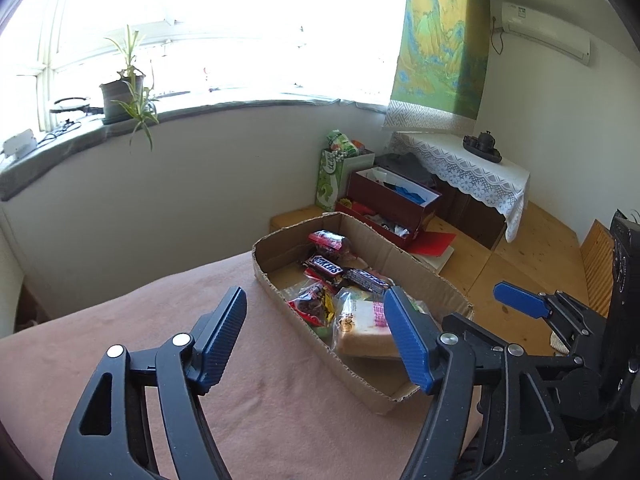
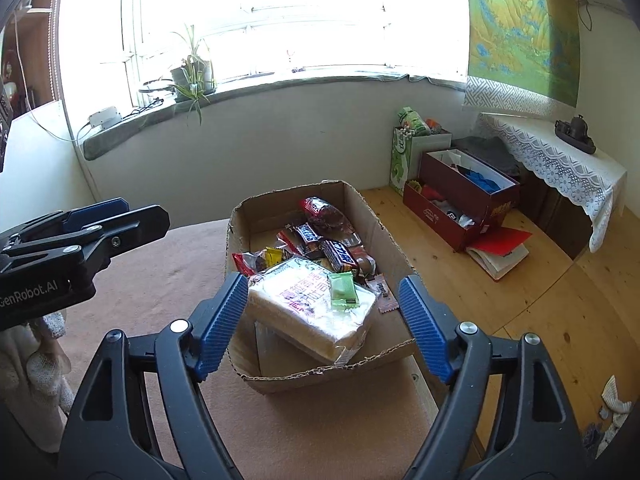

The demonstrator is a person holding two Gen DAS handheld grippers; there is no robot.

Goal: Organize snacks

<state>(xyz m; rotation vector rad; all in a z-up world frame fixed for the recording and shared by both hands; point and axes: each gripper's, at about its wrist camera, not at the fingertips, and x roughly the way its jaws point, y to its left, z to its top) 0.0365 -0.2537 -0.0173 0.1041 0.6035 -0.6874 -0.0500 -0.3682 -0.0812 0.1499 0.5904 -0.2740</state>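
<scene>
While both grippers hang with jaws apart and nothing between them, the cardboard box [image 2: 360, 216] sits on the pink blanket [image 1: 120, 320] holding every snack. Inside the box lie one wrapped bread loaf [image 2: 312, 312], one green packet [image 2: 342, 291] on the loaf, and two Snickers bars [image 1: 325, 267]. The left gripper [image 1: 316, 336] and right gripper [image 2: 324, 320] hover at the box's near end.

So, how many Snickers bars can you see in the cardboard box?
2, side by side mid-box behind the bread: one Snickers bar, another nearer. More may be hidden under other snacks.
</scene>
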